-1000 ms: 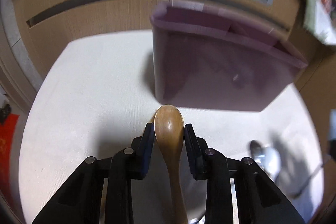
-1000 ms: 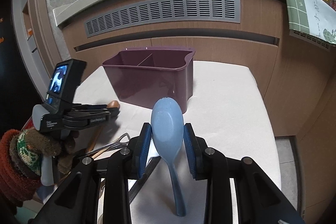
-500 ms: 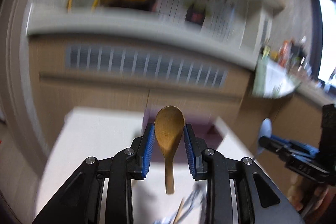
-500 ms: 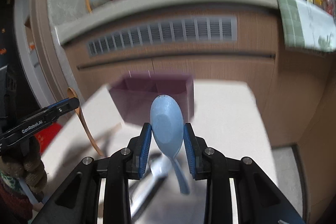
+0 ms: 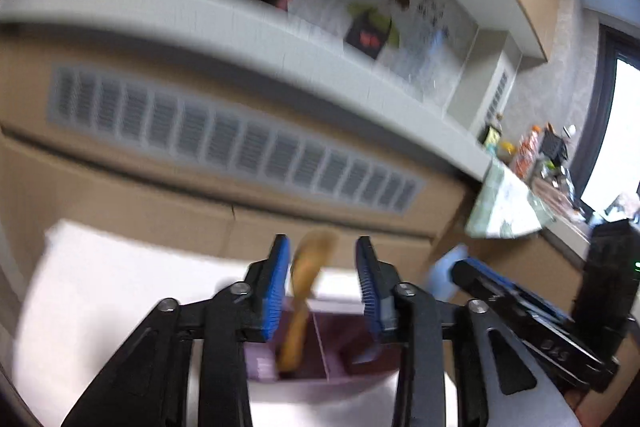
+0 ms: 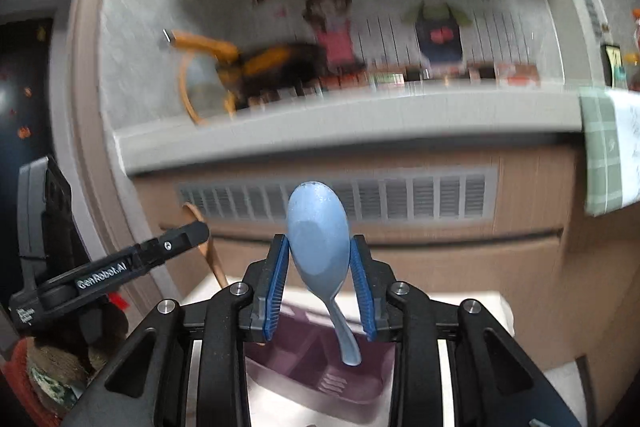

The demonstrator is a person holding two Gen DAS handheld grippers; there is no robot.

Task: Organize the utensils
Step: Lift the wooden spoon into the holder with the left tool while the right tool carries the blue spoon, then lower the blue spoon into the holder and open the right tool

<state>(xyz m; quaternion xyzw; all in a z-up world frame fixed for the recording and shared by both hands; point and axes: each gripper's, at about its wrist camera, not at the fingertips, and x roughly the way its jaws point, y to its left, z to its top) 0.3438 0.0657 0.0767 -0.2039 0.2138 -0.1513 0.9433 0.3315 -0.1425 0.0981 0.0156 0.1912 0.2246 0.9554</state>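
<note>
1. Lifted since a second ago: both spoons off the tabletop [image 6: 472,301], now hanging over the purple caddy [image 6: 304,371]; both views tipped up toward the cabinet vent [image 5: 224,143].
2. Nearest, left claw [image 5: 322,287]: jaws opening, blue pads [image 5: 276,287] spread clear of the wooden spoon [image 5: 306,279], which sits blurred and tilted between them, handle already down in a caddy compartment. Looks released, probably dropping.
3. Right claw [image 6: 320,283]: jaws opening too, yet pads [image 6: 276,283] seemingly touching the bowl of the blue spoon [image 6: 318,239]; handle dangling bowl-up just above the caddy's divided interior.
4. Handling, judged: both spoons light, stiff, not fragile. Blue plastic likely smooth and slippery, rounded bowl prone to pivoting between flat pads, so better gripped across the bowl's widest part or at the neck. Wood grippier, same hold.
5. Caddy: light plastic, liable to slide or tip if struck by a dropped handle.
6. Farther off: countertop ledge with blurred yellow object, cartoon wall picture behind.
</note>
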